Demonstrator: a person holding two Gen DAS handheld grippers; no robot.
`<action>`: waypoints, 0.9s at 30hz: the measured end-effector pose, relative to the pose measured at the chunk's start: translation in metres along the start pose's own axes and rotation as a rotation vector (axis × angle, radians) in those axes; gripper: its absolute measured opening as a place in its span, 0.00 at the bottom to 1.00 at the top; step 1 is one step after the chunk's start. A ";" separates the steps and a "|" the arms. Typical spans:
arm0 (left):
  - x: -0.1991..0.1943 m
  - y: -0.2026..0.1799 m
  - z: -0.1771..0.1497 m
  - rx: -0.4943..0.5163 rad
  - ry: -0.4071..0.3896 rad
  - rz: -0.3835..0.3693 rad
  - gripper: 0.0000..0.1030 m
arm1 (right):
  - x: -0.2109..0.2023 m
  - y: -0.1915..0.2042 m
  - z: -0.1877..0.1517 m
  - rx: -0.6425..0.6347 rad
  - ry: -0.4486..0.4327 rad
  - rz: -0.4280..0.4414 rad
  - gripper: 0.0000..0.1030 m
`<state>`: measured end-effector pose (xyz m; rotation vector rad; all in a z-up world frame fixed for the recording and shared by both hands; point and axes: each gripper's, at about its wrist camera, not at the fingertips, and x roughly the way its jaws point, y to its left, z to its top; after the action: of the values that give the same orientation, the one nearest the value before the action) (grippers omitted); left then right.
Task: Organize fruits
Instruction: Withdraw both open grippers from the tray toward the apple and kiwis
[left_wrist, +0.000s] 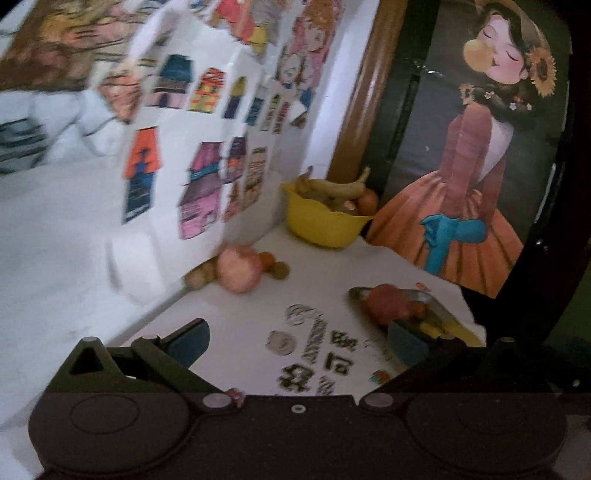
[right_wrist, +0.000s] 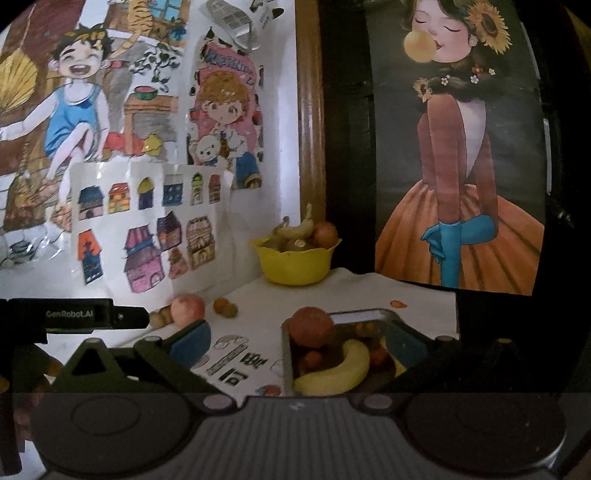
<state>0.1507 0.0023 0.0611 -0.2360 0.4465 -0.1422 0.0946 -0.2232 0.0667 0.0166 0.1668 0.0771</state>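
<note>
The white counter (right_wrist: 258, 295) runs away toward a wall hung with coloured drawings of houses (right_wrist: 147, 229), and on the right stands a big poster of a girl in an orange dress (right_wrist: 458, 184). At the far end of the counter, against a wooden post, sits a yellow bowl (right_wrist: 295, 266) heaped with bananas and a round orange fruit. Near the right edge of the counter lies a metal tray (right_wrist: 369, 317) holding a large red fruit (right_wrist: 310, 326), a banana (right_wrist: 340, 373) and a few small orange fruits. On the left, close to the wall, a pink apple (right_wrist: 188, 308) rests with several small brownish fruits (right_wrist: 227, 308) just beside it. The left gripper (left_wrist: 295, 341) is spread wide with nothing between its fingers, above the printed part of the counter. The right gripper (right_wrist: 299, 343) is likewise released and empty, its right finger in front of the tray.
</note>
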 end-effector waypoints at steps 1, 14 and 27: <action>-0.003 0.005 -0.003 -0.001 0.002 0.007 0.99 | -0.002 0.003 -0.003 0.004 0.007 0.001 1.00; -0.010 0.044 -0.033 0.044 0.077 0.120 0.99 | 0.001 0.055 -0.033 -0.010 0.184 0.019 1.00; -0.019 0.065 -0.036 0.085 0.075 0.171 0.99 | 0.034 0.106 -0.023 -0.122 0.218 0.114 1.00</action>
<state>0.1238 0.0611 0.0209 -0.1089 0.5320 -0.0021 0.1157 -0.1148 0.0411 -0.1042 0.3788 0.2026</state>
